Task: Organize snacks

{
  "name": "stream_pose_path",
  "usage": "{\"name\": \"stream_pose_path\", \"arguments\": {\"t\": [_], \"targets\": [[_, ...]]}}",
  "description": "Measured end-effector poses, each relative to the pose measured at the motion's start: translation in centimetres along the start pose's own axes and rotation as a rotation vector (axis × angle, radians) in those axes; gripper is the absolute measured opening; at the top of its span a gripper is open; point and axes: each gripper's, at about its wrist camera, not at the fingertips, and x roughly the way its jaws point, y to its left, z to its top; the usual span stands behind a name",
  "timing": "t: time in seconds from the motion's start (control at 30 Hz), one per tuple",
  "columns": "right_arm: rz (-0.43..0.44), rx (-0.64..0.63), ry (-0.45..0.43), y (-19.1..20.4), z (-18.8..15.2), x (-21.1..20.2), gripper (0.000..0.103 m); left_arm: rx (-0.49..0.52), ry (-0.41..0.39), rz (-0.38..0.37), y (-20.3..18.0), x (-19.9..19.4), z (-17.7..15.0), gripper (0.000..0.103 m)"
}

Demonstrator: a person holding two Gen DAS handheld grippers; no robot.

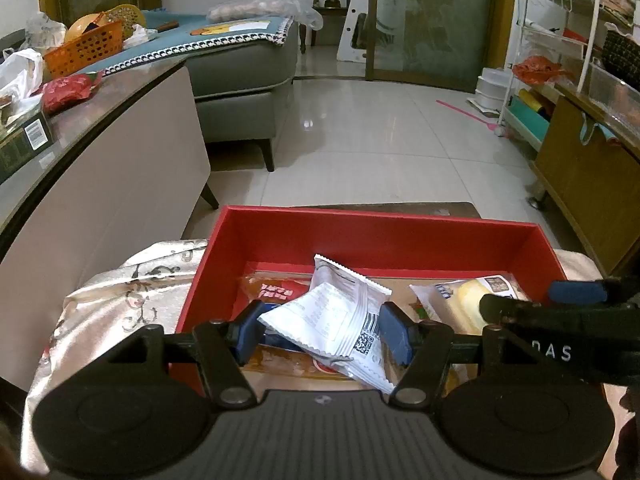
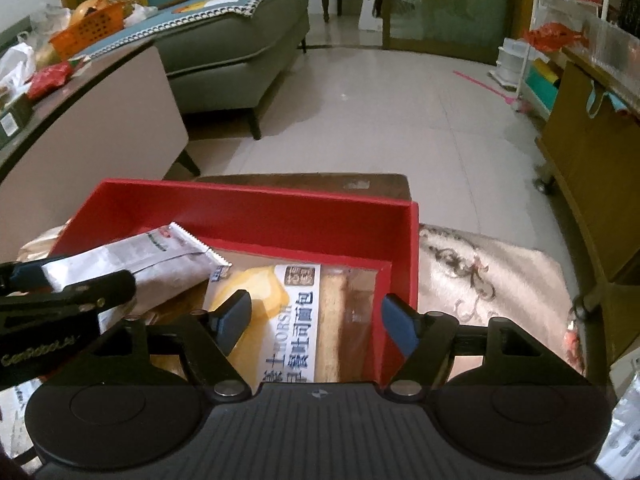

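A red box [image 1: 376, 220] stands on a cloth-covered surface with several snack packets in it. A white crimped packet [image 1: 336, 312] lies tilted on the pile, between the blue pads of my left gripper [image 1: 320, 334]. Its jaws stand apart and the pads do not press the packet. Under it lies a clear orange packet [image 1: 276, 288]. My right gripper [image 2: 316, 320] hangs open over a yellow-and-white bread packet [image 2: 296, 300] at the box's right end, its right finger above the red wall [image 2: 414, 272]. The white packet [image 2: 132, 256] and the left gripper's fingers [image 2: 80, 292] show at left.
A pale patterned cloth [image 1: 120, 300] lies under the box, on a dark wooden stool [image 2: 320, 182]. A beige cabinet [image 1: 120, 160] with bags and an orange basket [image 1: 86, 46] stands left. Behind it is a grey sofa [image 1: 240, 80]. A wooden cabinet [image 1: 580, 180] stands right.
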Motion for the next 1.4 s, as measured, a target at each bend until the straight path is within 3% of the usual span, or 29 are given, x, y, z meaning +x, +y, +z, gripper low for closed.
{"name": "stream_pose_path", "arguments": {"t": [0.23,0.63,1.4], "targets": [[0.03,-0.004,-0.034,0.2,0.4,-3.3,0.078,-0.009,-0.025,-0.01,0.7,-1.9,0.1,0.056],[0.083,-0.005,-0.046,2.3,-3.2,-9.3,0.082,0.016,-0.06,-0.032,1.7,-8.2,-2.1,0.058],[0.14,-0.031,-0.018,4.4,-8.0,-13.1,0.086,0.04,-0.039,0.004,3.9,-13.5,-7.6,0.06]]}}
